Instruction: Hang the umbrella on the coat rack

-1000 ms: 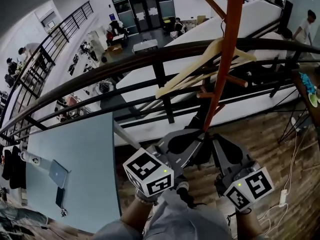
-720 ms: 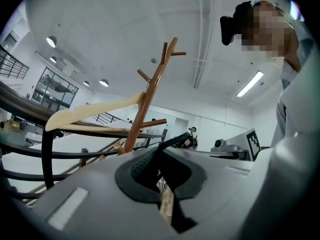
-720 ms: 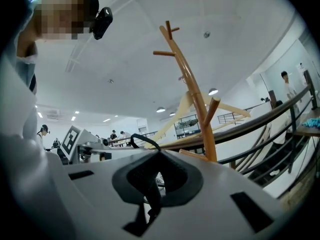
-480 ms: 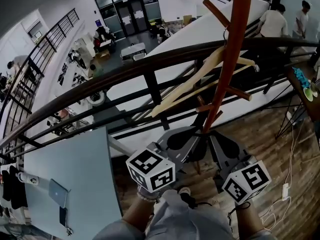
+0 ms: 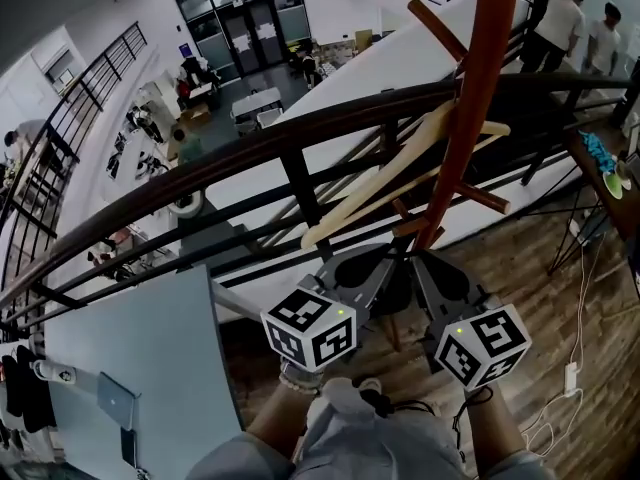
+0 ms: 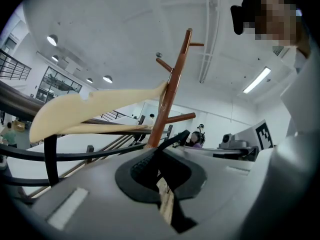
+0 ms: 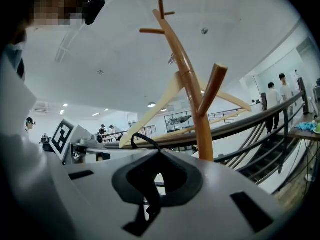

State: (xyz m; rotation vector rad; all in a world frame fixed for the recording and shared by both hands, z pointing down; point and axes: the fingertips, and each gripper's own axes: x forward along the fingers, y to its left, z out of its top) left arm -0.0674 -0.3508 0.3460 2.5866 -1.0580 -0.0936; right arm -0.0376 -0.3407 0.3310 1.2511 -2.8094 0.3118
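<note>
Of the umbrella only a thin black loop (image 7: pixel 142 143) shows. It arches out at 11 o'clock from the right tool (image 7: pixel 158 156), whose jaws are pinched nearly together on it. A black strip of what looks like the same loop sticks out at 1 o'clock from the left tool (image 6: pixel 161 156), whose jaws are likewise narrowed onto it. The umbrella's body presumably hangs beneath the tools and no view shows it. The loop is probably soft and limp, so the light but dangling load below would likely swing. Gripping the loop at two spots, as now, seems the right hold, since it keeps the loop spread wide enough to slip over a peg (image 5: pixel 408 230). The rack (image 5: pixel 470 118) rises toward 1 o'clock in the head view, with a wooden hanger (image 5: pixel 400 183) on it. Compared with a second ago, the two tools have drawn closer together and moved up against the pole near the lowest pegs, and the pole looms larger. The hanger has stayed where it was.
</note>
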